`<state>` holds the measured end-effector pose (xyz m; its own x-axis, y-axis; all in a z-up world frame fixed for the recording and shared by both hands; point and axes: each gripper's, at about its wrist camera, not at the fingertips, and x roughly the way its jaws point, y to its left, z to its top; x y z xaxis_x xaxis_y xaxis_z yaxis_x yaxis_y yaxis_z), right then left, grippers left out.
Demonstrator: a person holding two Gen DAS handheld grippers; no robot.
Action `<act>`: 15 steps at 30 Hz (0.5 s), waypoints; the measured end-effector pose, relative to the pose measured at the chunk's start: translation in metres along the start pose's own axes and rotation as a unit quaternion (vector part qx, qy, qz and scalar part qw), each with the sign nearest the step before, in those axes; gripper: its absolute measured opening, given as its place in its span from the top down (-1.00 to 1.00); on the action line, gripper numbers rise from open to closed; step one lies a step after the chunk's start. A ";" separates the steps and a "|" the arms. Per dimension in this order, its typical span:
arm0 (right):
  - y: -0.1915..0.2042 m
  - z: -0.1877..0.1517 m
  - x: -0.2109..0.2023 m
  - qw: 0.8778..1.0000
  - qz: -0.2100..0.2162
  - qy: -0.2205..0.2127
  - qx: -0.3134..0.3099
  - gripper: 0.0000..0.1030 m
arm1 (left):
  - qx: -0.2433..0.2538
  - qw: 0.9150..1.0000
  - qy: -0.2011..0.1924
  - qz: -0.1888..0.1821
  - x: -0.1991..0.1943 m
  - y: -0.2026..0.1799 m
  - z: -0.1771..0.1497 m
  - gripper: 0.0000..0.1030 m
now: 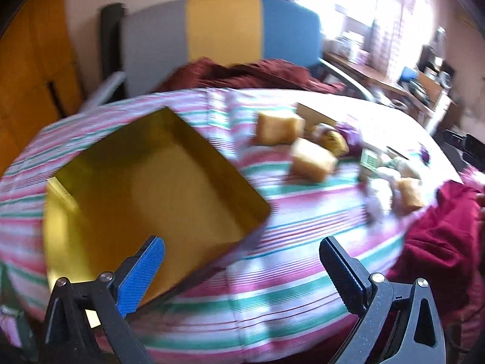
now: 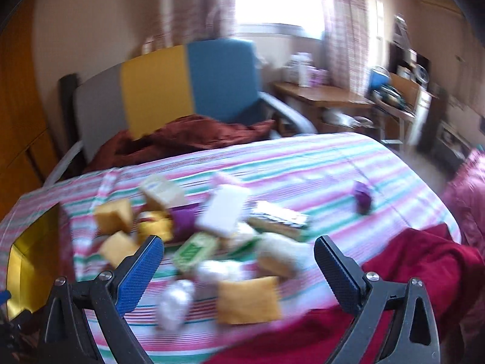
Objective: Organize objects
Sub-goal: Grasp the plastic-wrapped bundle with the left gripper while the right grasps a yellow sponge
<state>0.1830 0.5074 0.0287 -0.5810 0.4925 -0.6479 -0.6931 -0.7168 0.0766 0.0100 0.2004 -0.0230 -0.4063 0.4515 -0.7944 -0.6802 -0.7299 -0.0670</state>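
- Right wrist view: right gripper (image 2: 238,268) gapes wide, empty, above sponges (image 2: 248,300); they look soft, light, best pinched across flat sides.
- Left gripper (image 1: 241,268) wide open, empty, beside box (image 1: 145,182).

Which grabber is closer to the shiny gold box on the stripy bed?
Left. The left gripper hangs open right over the near corner of the empty gold cardboard box. The right gripper is open farther right, over the jumbled pile; there the box sits at the far left edge.
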 end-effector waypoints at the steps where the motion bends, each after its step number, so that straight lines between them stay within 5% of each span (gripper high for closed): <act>1: -0.010 0.001 -0.002 1.000 -0.008 -0.001 0.007 -0.97 | 0.004 1.000 0.010 -0.020 0.007 -0.008 0.006 -0.99; 5: -0.035 0.001 0.000 0.999 -0.018 0.008 0.032 -0.97 | 0.020 0.997 0.035 -0.072 0.028 -0.039 0.021 -0.99; 15: -0.053 -0.012 0.018 0.998 -0.005 0.046 0.040 -0.97 | 0.091 0.989 0.052 -0.100 0.072 -0.121 0.044 -0.96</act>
<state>0.2141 0.5484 0.0036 -0.5352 0.4492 -0.7154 -0.7326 -0.6684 0.1285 0.0358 0.3438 -0.0456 -0.1938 0.5161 -0.8343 -0.8432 -0.5223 -0.1272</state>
